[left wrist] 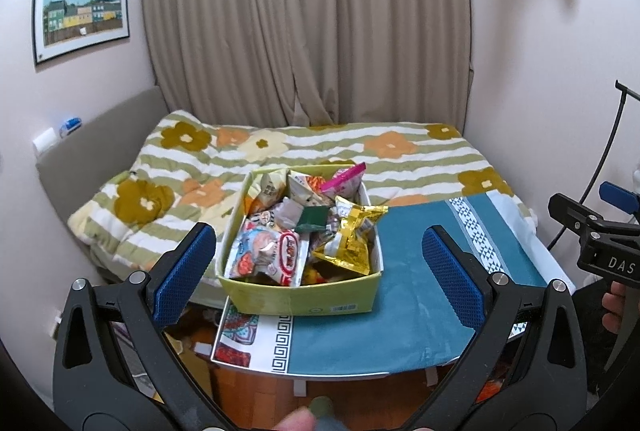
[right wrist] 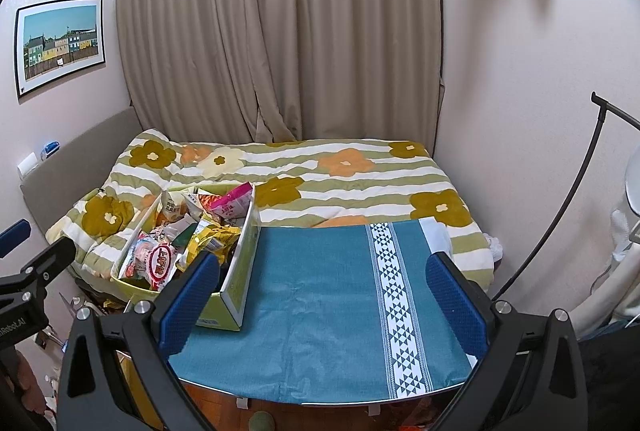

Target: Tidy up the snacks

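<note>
While both claws hang spread wide with nothing between their blue pads, the left gripper (left wrist: 316, 263) is aimed at the yellow-green box (left wrist: 308, 297) and the right gripper (right wrist: 320, 291) at the bare stretch of teal cloth (right wrist: 320, 295) beside it. The box sits on the left part of the small table (left wrist: 340, 375), close to the near edge, and it is heaped with snack packets: a red-and-white packet (left wrist: 280, 259) at the front, a gold foil bag (left wrist: 352, 239) leaning over the right wall, a pink packet (left wrist: 344, 183) poking up at the back. No snack shows on the cloth outside the box. Judging from that alone, the scene fits two stages: a jumbled box waiting to be sorted out onto the cloth, or loose snacks already gathered into the box with the job near its close. The packets lie crumpled and overlapping rather than in rows, yet that does not settle which. Behind the table lies the bed with its flowered quilt (right wrist: 340, 167), then the beige curtain (right wrist: 280, 31).
</note>
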